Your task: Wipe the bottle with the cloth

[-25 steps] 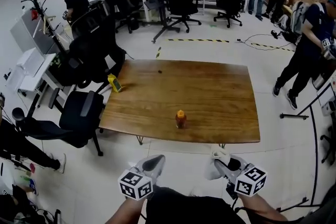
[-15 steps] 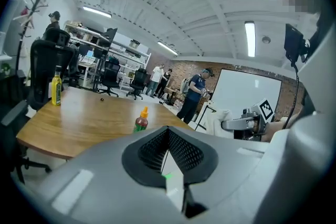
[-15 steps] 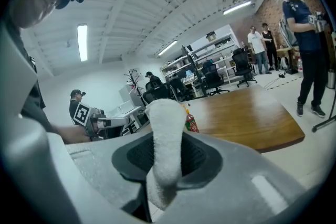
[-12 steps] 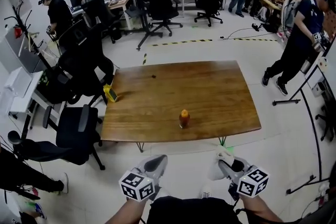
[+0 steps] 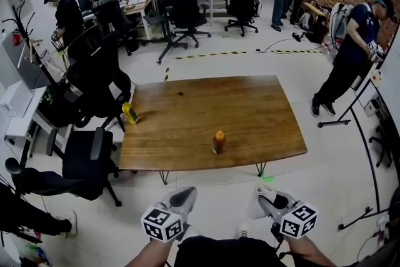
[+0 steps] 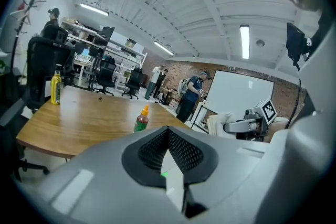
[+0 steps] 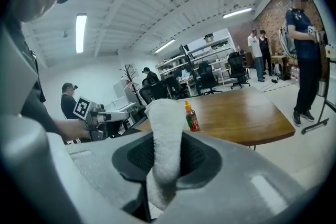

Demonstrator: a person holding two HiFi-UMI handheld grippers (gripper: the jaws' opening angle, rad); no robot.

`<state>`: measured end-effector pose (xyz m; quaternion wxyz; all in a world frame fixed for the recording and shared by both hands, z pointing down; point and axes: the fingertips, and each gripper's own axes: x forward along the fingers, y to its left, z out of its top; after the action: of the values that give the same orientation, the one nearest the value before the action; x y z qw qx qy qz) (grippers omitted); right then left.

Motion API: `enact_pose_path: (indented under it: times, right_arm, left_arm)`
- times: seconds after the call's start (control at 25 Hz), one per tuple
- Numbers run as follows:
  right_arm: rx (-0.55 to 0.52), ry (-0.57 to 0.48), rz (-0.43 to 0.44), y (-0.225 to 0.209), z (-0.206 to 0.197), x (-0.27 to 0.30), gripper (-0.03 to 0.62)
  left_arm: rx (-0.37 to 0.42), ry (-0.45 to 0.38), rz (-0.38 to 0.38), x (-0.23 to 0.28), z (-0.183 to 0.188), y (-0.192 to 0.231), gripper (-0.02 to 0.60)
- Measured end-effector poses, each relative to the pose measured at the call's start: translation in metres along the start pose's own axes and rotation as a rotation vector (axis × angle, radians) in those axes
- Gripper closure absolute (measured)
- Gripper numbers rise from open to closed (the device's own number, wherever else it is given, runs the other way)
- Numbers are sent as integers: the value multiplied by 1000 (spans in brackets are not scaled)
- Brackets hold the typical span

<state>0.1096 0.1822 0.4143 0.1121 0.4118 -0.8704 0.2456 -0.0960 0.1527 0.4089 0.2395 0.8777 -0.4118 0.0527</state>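
A small dark bottle [image 5: 218,142] with an orange cap stands upright near the front edge of the wooden table [image 5: 187,115]; it also shows as the bottle [image 6: 140,119] and the bottle [image 7: 192,117] in the gripper views. Both grippers hang well short of the table, over the floor. My left gripper [image 5: 181,197] is shut with nothing between its jaws. My right gripper [image 5: 269,200] is shut on a folded white cloth [image 7: 165,144], which sticks up from its jaws; the cloth [image 5: 261,187] shows at its tip in the head view.
A yellow bottle [image 5: 130,113] stands at the table's left edge. Black office chairs [image 5: 84,162] crowd the table's left side. A person [image 5: 350,56] stands to the right, others at the back by shelves. A small dark speck [image 5: 180,94] lies on the far tabletop.
The head view has shifted: table and bottle sit slightly further away and more centred. Both grippers stay low in front of me, held the same way.
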Motion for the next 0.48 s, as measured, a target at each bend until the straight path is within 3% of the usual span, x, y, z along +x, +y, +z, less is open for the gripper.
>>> enact_pose_path:
  times: [0.48]
  right_arm:
    - [-28,17,0,1,0,-3,520]
  left_arm:
    - [2,-9,13,-5,-3,-4,566]
